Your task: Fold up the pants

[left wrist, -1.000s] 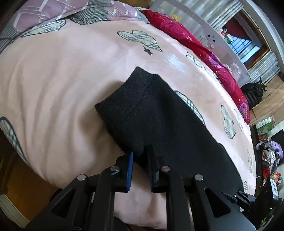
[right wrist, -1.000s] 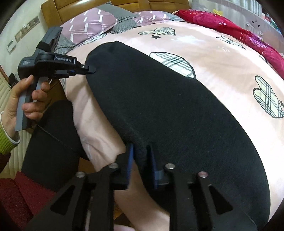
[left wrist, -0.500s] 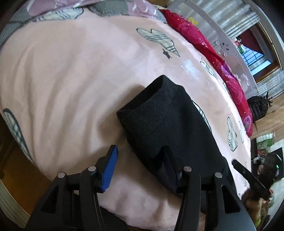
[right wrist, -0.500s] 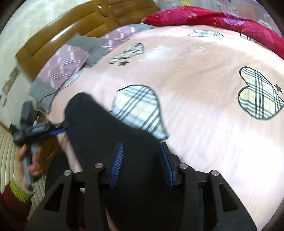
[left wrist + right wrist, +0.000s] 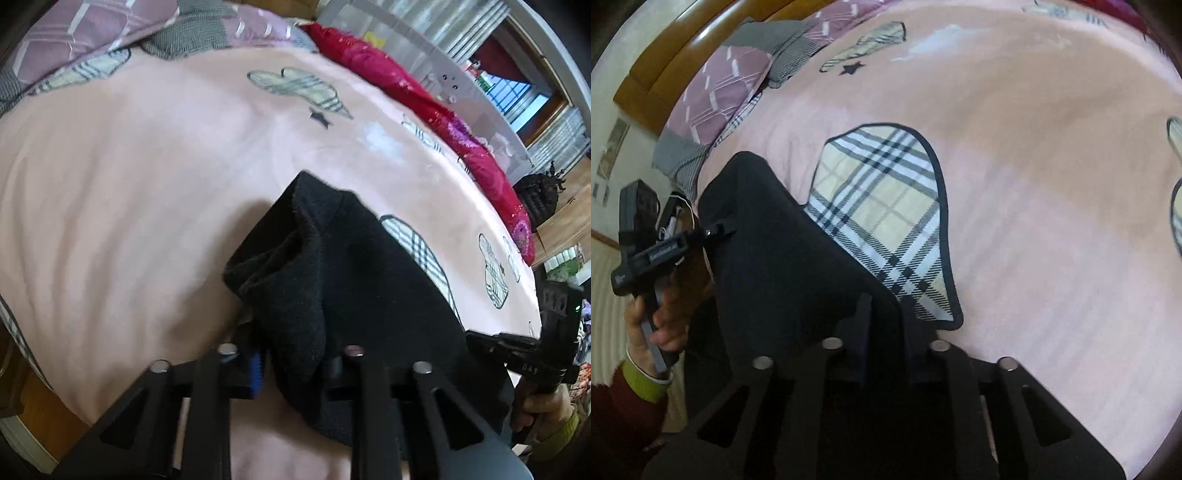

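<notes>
Black fleece pants (image 5: 343, 280) lie along the near edge of a pink bedspread (image 5: 129, 177). My left gripper (image 5: 295, 363) has its jaws on either side of a bunched fold at the pants' end, closed on the cloth. In the right wrist view the pants (image 5: 775, 266) stretch from my right gripper (image 5: 884, 339) to the left gripper (image 5: 713, 232). The right jaws stand close with black cloth pinched between them. The right gripper also shows in the left wrist view (image 5: 480, 338) at the pants' far end.
Purple and grey pillows (image 5: 731, 85) and a wooden headboard (image 5: 683, 48) are at the bed's head. A red quilt (image 5: 424, 110) and a white rail (image 5: 443, 70) run along the far side. Plaid heart patches (image 5: 882, 221) mark the spread.
Both grippers let go of the pants about half a second ago, then closed on them again. The left gripper now holds a bunched, lifted end of the cloth.
</notes>
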`<state>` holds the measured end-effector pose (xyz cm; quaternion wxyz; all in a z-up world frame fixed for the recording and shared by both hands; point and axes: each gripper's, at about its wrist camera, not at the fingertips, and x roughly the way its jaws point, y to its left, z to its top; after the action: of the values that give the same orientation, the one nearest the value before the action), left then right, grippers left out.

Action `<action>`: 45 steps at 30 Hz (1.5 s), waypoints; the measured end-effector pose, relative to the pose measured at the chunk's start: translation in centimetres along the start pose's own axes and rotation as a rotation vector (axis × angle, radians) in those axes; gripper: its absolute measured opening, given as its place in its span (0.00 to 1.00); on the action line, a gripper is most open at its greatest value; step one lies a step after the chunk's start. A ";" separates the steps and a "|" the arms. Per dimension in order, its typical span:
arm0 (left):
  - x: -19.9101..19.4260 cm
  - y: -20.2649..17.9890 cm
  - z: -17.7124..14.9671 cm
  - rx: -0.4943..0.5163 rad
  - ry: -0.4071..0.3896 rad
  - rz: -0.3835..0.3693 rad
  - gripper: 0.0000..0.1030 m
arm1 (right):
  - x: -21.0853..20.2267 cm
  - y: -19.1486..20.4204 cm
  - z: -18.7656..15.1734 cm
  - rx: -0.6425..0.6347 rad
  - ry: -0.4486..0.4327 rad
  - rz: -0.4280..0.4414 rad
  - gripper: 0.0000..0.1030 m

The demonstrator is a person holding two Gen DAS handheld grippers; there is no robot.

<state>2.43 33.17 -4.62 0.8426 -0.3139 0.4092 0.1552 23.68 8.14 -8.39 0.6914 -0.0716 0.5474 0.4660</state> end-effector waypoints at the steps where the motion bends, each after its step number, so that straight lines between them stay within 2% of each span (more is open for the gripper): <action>1: -0.4 -0.2 0.1 0.012 -0.016 0.007 0.17 | -0.5 0.5 0.2 -0.025 -0.020 -0.030 0.09; 6: -3.1 0.1 0.9 0.032 -0.110 0.002 0.16 | -3.0 3.0 2.8 -0.134 -0.108 -0.125 0.04; 10: -1.4 0.9 1.0 0.045 -0.055 0.030 0.16 | -1.7 3.8 4.4 -0.177 -0.092 -0.158 0.04; 12: -0.4 1.2 0.6 0.066 -0.021 0.057 0.20 | 0.3 3.4 4.2 -0.169 -0.060 -0.185 0.04; 13: -0.5 1.4 0.6 0.060 -0.013 0.055 0.26 | 1.0 3.0 3.9 -0.149 -0.047 -0.183 0.04; 14: -1.0 1.7 0.7 0.042 -0.012 0.047 0.33 | 1.4 2.5 3.5 -0.118 -0.048 -0.168 0.09; 17: -2.6 2.3 0.7 0.006 -0.041 0.056 0.43 | 0.0 1.7 2.5 -0.038 -0.102 -0.135 0.14; 19: -4.1 2.5 0.7 -0.004 -0.069 0.054 0.46 | -1.5 1.5 1.7 -0.015 -0.133 -0.132 0.20; 21: -5.5 2.0 0.6 0.015 -0.089 0.043 0.46 | -3.5 1.2 0.4 0.023 -0.162 -0.106 0.45; 23: -6.4 0.7 0.6 0.053 -0.095 0.035 0.46 | -5.4 1.1 -1.3 0.046 -0.203 -0.093 0.54; 25: -6.8 -1.3 0.6 0.107 -0.092 0.006 0.48 | -7.7 0.8 -3.9 0.070 -0.250 -0.094 0.54; 28: -6.7 -5.4 0.0 0.202 -0.072 -0.044 0.58 | -10.2 -0.1 -8.0 0.139 -0.293 -0.073 0.54; 34: -3.7 -14.1 -2.9 0.433 0.036 -0.139 0.59 | -13.3 -1.5 -15.9 0.254 -0.329 -0.088 0.54; 41: -0.6 -24.2 -8.3 0.676 0.193 -0.274 0.60 | -15.0 -3.0 -24.0 0.426 -0.350 -0.086 0.54; 45: 0.5 -29.1 -11.4 0.812 0.246 -0.308 0.61 | -15.9 -3.7 -28.4 0.541 -0.374 -0.080 0.54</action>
<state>11.03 3.69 1.35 0.8558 -0.0313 0.4828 -0.1834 7.29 -20.16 -7.88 0.7917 0.1799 0.5116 0.2814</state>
